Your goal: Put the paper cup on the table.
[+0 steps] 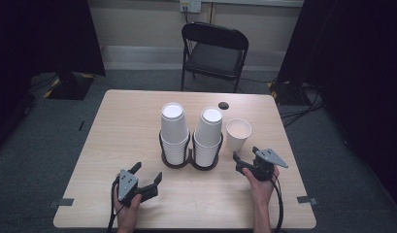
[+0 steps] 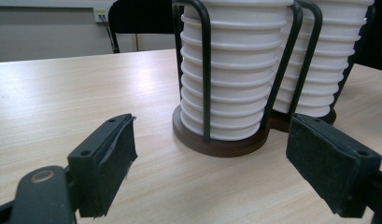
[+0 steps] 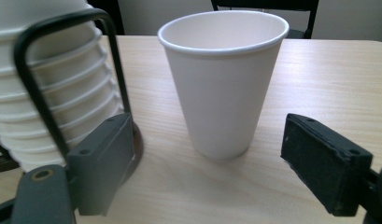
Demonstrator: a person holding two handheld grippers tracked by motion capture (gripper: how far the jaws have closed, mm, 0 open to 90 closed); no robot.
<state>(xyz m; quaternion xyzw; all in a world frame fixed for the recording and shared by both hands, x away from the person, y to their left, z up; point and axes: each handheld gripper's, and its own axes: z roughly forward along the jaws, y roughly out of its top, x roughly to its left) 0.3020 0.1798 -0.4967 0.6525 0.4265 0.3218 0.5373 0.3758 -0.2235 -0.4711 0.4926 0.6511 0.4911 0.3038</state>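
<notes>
Black padded jaws of the right gripper (image 1: pixel 245 156) are seen spread wide and empty, resting low over the pale wood counter (image 1: pixel 123 136). Directly ahead of them, centred in the gap though not yet between the pads, stands a single loose paper cup (image 3: pixel 223 79), upright, mouth up, apart from everything else. Its placement clear of the rack is judged to be what makes it reachable from the side; the open stance of the jaws is judged to be a preparation for closing on its wall.

To the left of these jaws, a stack of nested cups in the holder (image 3: pixel 53 88) is seen, close beside the loose cup but not touching it.

The left gripper (image 1: pixel 146 175) is likewise held open with nothing between its pads, low over the counter. Ahead of its jaws, slightly to the right of centre, stands the cup holder (image 2: pixel 216 140): a dark round base with black wire uprights, which are judged to keep each stack plumb.

Count: one loose cup; two stacks (image 1: pixel 174 131), both inverted, bottoms up, one per ring of the holder; two grippers. The cups within each stack are not counted reliably.

Beyond the stacks, one small dark disc (image 1: pixel 223 105) lies near the far counter edge. Farther off, one folding chair (image 1: pixel 214 53) stands on the floor.
</notes>
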